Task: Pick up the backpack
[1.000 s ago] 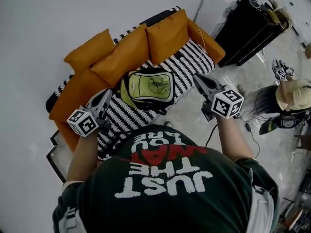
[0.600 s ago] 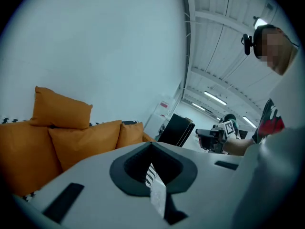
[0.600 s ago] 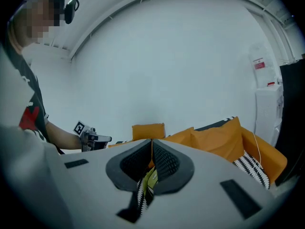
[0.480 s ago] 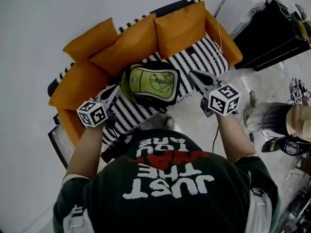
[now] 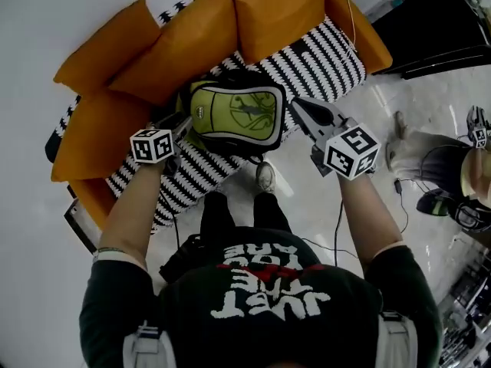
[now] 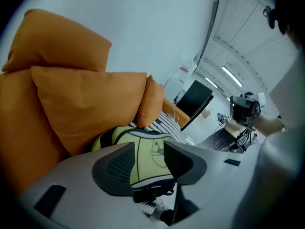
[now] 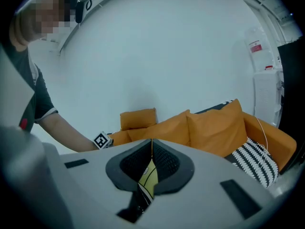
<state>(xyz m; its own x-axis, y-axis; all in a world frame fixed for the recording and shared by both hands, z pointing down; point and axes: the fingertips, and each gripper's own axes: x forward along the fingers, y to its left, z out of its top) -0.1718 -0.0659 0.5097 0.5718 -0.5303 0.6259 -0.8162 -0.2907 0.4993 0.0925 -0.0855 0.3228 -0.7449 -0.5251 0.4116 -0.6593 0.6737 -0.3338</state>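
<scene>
A lime-green and black backpack (image 5: 236, 117) lies flat on the black-and-white striped sofa seat (image 5: 322, 60). My left gripper (image 5: 181, 123) is at the backpack's left edge. In the left gripper view its jaws have just been opening, and the left gripper (image 6: 148, 162) stands open with the backpack (image 6: 145, 156) showing in the gap just ahead, not pinched. My right gripper (image 5: 296, 106) hovers at the backpack's right edge. In the right gripper view the right gripper (image 7: 151, 144) has its pads meeting at the tip, holding nothing. A sliver of the backpack (image 7: 148, 180) shows behind them.
Orange cushions (image 5: 184, 41) line the sofa back and left arm. A black cabinet (image 5: 437, 29) stands on the floor at the upper right. Another person (image 5: 453, 167) sits on the floor at the right. My shoe (image 5: 265, 176) is by the sofa's front edge.
Both grippers have come down and closer to the backpack, one at each side. The left gripper's jaws, shut before, now stand apart. The head view leans further over the sofa.
</scene>
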